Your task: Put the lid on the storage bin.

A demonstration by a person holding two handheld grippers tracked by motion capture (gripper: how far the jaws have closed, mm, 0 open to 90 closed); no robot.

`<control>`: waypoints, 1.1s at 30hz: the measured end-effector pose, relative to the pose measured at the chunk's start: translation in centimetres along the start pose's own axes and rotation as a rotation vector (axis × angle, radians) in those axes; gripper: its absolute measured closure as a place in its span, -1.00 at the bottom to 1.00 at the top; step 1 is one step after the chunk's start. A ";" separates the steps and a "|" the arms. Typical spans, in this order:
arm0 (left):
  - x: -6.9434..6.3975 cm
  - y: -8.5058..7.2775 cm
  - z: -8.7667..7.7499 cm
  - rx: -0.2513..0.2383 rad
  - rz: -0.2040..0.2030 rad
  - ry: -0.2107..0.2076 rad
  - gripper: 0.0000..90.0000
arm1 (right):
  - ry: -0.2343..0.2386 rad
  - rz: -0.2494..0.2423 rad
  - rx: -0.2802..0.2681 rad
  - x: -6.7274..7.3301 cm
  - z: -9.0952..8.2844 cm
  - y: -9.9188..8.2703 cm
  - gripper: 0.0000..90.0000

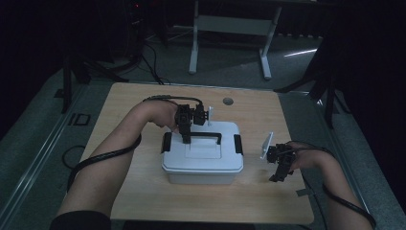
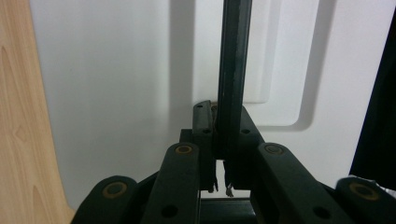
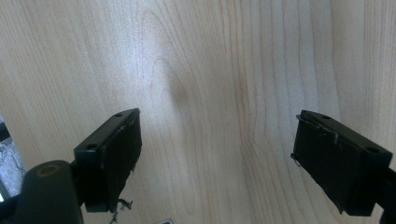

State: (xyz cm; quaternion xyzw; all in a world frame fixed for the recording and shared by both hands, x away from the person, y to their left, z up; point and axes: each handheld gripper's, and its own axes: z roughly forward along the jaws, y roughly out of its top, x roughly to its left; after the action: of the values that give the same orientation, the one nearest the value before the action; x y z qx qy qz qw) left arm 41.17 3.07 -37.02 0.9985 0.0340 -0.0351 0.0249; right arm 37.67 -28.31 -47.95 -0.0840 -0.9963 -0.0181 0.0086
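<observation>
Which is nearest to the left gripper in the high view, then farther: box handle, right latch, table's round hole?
1. box handle: clamped in the left gripper, on the lid.
2. right latch: on the box's right end.
3. round hole: near the table's far edge.

- The white plastic storage box (image 1: 203,163) is sitting upright near the middle of the wooden table, with its lid on.
- Its lid is showing a shallow stepped recess in the centre, and a black latch (image 1: 166,142) is sitting at each short end, left and right.
- The black carry handle (image 1: 206,136) is running along the far part of the lid; in the left gripper view it's looking like a thin dark bar (image 2: 232,70) standing just off the white surface, pinched at one spot.
</observation>
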 end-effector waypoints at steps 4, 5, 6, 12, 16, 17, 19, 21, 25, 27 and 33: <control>0.5 -0.6 -0.2 -0.024 -0.040 0.021 0.53 | -0.005 -0.001 -0.002 0.0 -0.1 0.0 -0.67; 0.6 -0.7 -0.2 -0.030 -0.047 0.032 0.42 | -0.005 0.001 -0.002 0.0 -0.2 0.0 -0.67; 0.7 -0.9 -0.2 -0.040 -0.062 0.028 0.32 | -0.006 -0.001 -0.001 0.0 -0.2 0.0 -0.67; 1.0 -2.0 -0.6 -0.106 -0.124 0.066 -0.47 | -0.007 0.006 -0.005 -0.1 -0.3 0.0 -0.67; 1.1 -2.5 -0.3 -0.144 -0.139 0.105 -0.90 | -0.009 0.003 -0.007 -0.1 -0.3 0.2 -0.67; 1.1 -2.6 -0.3 -0.172 -0.133 0.099 -0.94 | -0.010 0.003 -0.007 -0.1 -0.3 0.2 -0.67; 1.1 -2.8 -0.3 -0.215 -0.145 0.095 -0.95 | -0.008 0.003 -0.006 -0.1 -0.3 0.3 -0.67; 1.1 -3.1 -0.2 -0.240 -0.130 0.140 -0.95 | -0.010 0.002 -0.006 -0.2 -0.3 0.4 -0.67; 1.2 -4.0 0.0 -0.304 -0.146 0.134 -0.95 | -0.010 0.005 -0.007 -0.1 -0.4 0.5 -0.67; 1.0 -4.8 0.1 -0.345 -0.134 0.124 -0.95 | -0.011 0.003 -0.005 -0.1 -0.4 0.6 -0.67; 0.9 -6.2 0.4 -0.377 -0.139 0.146 -0.95 | -0.010 0.002 -0.007 -0.3 -0.3 0.6 -0.67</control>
State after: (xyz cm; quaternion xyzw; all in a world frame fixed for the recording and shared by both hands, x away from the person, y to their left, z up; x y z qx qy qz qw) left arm 41.57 9.32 -37.79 0.9713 0.1103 0.0428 0.2061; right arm 38.03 -27.77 -47.67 -0.0850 -0.9961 -0.0213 0.0031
